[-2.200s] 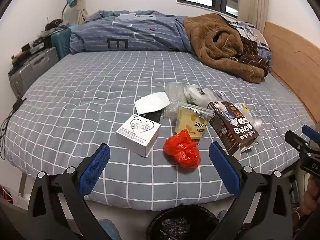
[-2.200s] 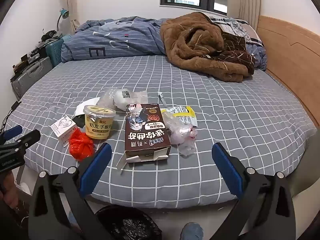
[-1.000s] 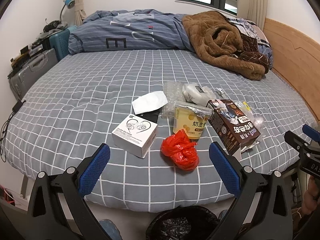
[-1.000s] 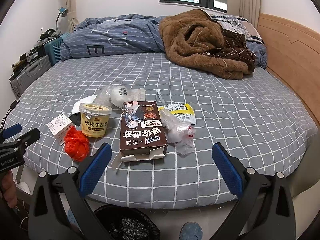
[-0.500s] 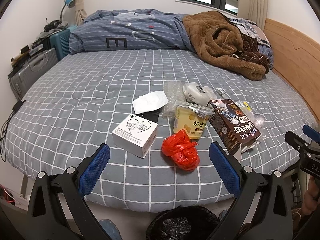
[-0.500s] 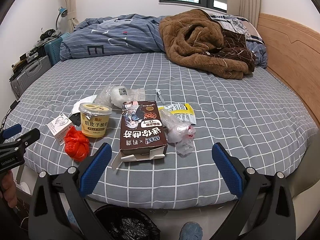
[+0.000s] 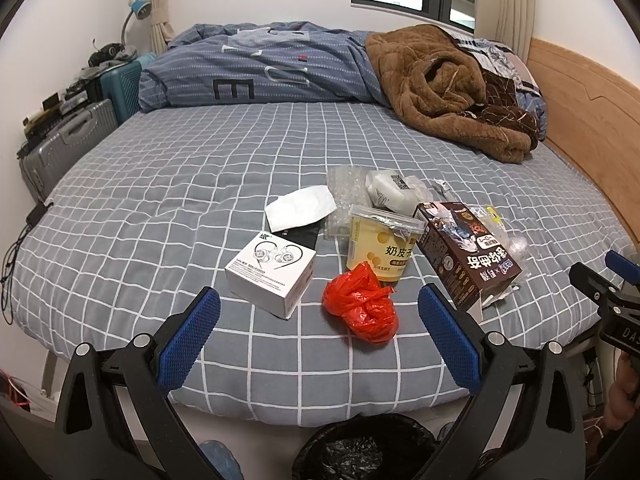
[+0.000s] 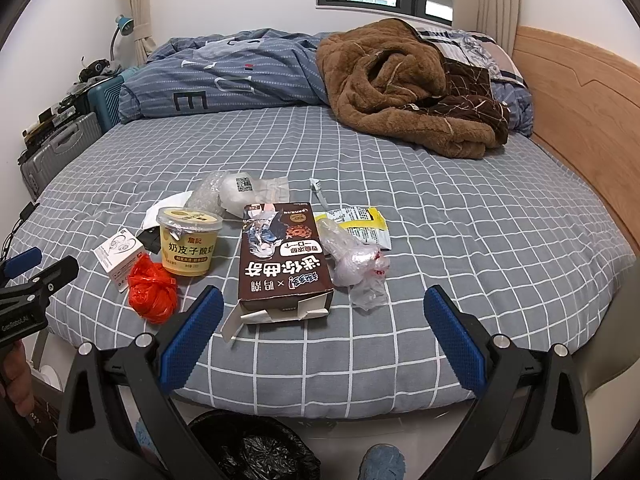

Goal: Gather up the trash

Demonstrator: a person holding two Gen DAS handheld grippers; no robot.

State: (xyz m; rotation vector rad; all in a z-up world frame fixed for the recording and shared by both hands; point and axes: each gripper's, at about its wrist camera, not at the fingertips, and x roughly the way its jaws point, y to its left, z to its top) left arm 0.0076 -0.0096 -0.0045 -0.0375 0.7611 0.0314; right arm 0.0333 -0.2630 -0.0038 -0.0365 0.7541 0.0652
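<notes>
Both empty: left gripper (image 7: pixel 318 310) and right gripper (image 8: pixel 320 308) spread wide, hovering at the edge of the grey checked bed (image 7: pixel 168 184). Crumpled red plastic bag (image 7: pixel 360 308) is nearest left; pinch its bunched middle, drop into black-lined bin (image 7: pixel 364 448) below.

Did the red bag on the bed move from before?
No. The red bag sits in front of the yellow cup, beside the white box, same as earlier.
</notes>
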